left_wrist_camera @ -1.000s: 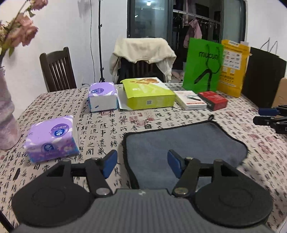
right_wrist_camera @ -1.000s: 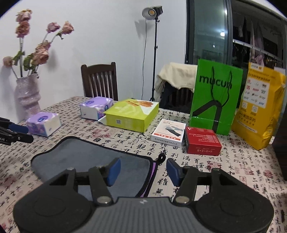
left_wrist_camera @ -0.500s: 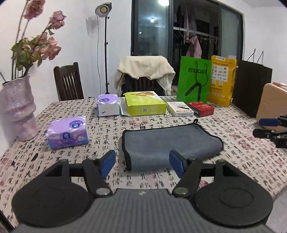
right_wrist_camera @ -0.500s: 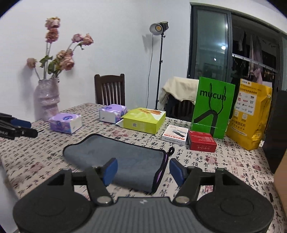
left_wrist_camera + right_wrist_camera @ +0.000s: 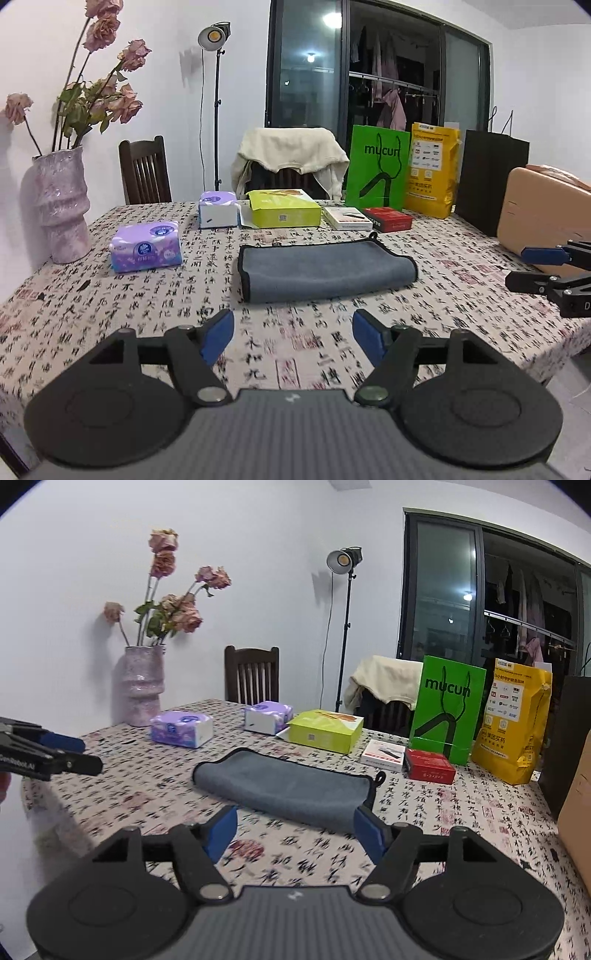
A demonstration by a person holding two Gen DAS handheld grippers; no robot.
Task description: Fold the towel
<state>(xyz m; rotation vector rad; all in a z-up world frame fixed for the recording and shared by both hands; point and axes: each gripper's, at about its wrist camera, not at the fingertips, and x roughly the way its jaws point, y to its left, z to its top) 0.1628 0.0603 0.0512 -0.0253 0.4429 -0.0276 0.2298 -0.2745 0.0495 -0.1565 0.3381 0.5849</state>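
On the patterned table [image 5: 317, 343] your grey towel [image 5: 325, 273] lies folded; left gripper [image 5: 293, 338] and right gripper [image 5: 295, 829] hover empty, jaws spread; judge another fold needs regripping an edge.

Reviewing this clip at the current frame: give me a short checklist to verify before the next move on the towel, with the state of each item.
1. Towel lies folded on the table, its rounded fold on the right in the left wrist view: ok.
2. Left gripper open, nothing between its fingers: ok.
3. Right gripper open, nothing held: ok.
4. Both grippers clear of the towel, with bare cloth-covered table between: ok.
5. Purple tissue pack beside the towel, apart from it: ok.
6. Whether the folded layers line up edge to edge underneath: cannot tell.
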